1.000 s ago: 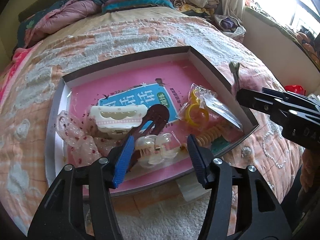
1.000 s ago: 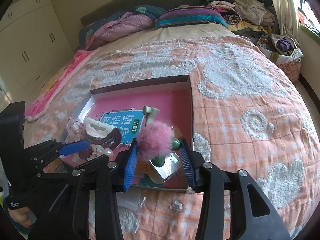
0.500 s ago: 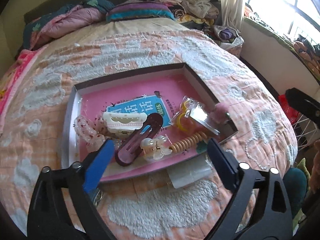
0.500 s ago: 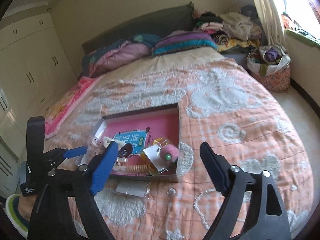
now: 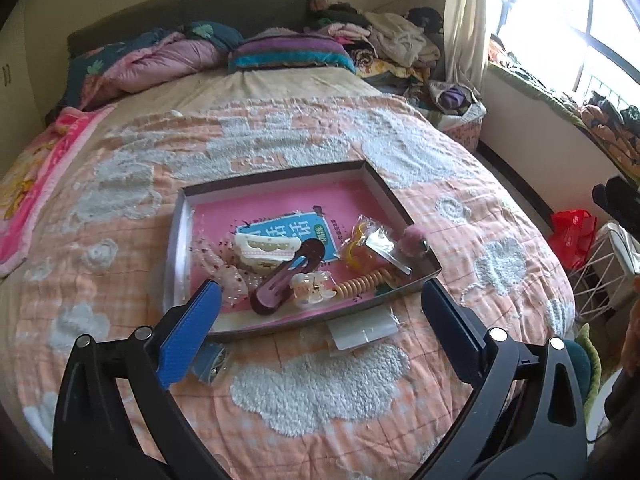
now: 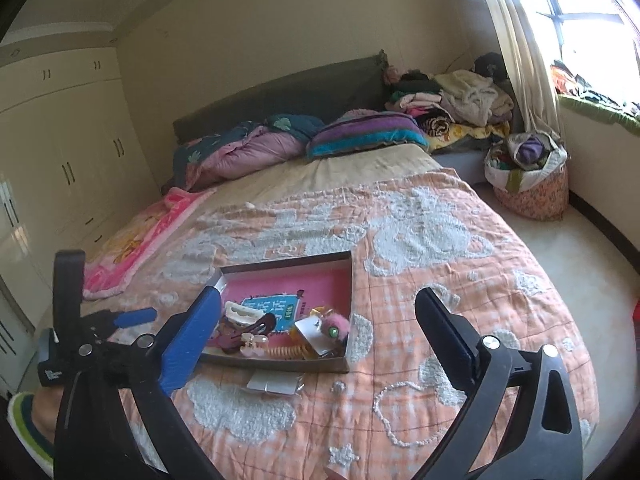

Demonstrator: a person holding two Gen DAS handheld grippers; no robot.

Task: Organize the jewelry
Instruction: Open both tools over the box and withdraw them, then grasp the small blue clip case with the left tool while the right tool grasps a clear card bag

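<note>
left gripper (image 5: pixel 320 316): jaws spread wide, holding nothing
right gripper (image 6: pixel 316 330): spread wide, holding nothing
tray (image 5: pixel 178 240): on bedspread (image 5: pixel 320 392), holds hair clips, pink pompom (image 5: pixel 414 236)

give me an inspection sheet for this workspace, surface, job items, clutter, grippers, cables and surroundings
Surface: bed with a peach blanket.
Job's things: open box with pink floor holds a white claw clip, maroon clip, clear clip, spiral tie, yellow rings in a bag and a pink pompom.
Clutter: clear packet on the blanket just outside the box; bead string near the bed edge.
Grippers: left gripper open, empty, above the blanket before the box; right gripper open, empty, farther back.
Cables: nothing seen.
Surroundings: pillows, clothes pile, basket, wardrobe, window.
</note>
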